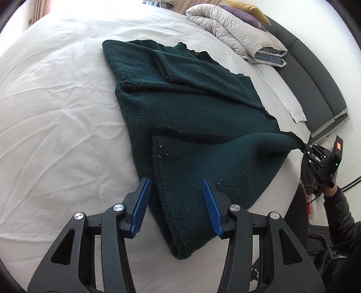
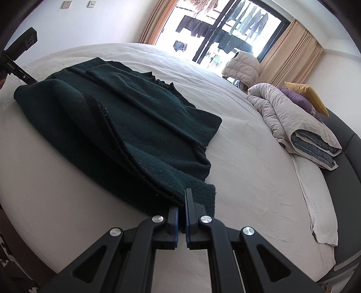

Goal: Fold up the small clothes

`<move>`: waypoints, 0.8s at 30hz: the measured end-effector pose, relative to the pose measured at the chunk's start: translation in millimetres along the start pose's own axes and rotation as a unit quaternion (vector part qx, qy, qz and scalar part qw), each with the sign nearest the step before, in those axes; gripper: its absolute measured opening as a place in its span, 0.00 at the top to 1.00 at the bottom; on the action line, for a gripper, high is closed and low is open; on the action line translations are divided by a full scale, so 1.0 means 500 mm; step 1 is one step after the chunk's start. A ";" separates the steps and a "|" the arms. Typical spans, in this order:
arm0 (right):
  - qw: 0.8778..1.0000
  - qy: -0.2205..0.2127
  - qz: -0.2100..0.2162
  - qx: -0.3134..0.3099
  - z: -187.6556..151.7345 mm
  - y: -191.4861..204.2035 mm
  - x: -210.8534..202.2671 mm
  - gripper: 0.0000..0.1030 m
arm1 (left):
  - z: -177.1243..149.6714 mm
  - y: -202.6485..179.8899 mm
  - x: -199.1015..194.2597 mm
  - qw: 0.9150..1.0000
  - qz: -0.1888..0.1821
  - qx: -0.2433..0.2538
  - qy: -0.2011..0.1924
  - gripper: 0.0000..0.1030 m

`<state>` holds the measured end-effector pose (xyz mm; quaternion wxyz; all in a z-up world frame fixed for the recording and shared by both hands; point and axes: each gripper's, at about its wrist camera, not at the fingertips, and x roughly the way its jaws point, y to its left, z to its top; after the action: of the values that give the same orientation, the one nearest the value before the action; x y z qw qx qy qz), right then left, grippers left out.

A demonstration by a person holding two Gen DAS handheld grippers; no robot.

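While the right tool (image 2: 182,216) pinches one hem corner of the green sweater (image 1: 191,108) on the bed (image 1: 56,101), the left tool (image 1: 177,200) stands spread astride the other corner (not gripping), so lifting now could skew the fold.

A home bedroom: wide bed (image 2: 248,157) under a white sheet (image 1: 56,101), dark padded headboard (image 1: 315,94), rolled duvet (image 2: 293,121) with purple and yellow pillows (image 2: 304,94), beige curtains (image 2: 291,60) beside a balcony door (image 2: 216,29), laundry (image 2: 250,20) hung outside.
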<state>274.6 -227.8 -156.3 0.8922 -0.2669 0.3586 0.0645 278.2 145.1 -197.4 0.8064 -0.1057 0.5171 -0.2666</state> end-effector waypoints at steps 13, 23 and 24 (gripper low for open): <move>1.000 -0.001 -0.005 -0.003 0.002 0.010 -0.001 0.96 | 0.057 0.007 0.053 1.000 -0.002 -0.025 0.014 0.92; 0.999 -0.026 -0.040 0.002 0.058 -0.026 -0.004 0.96 | 0.069 -0.056 -0.075 0.988 0.073 0.007 -0.133 0.95; 0.999 -0.029 -0.043 0.001 0.071 -0.032 0.000 0.96 | 0.075 -0.067 -0.094 0.984 0.087 0.017 -0.152 0.95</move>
<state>300.9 -222.8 -128.2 0.9045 -0.2794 0.3206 0.0331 285.9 138.6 -129.3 0.8975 -0.0861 0.3911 -0.1848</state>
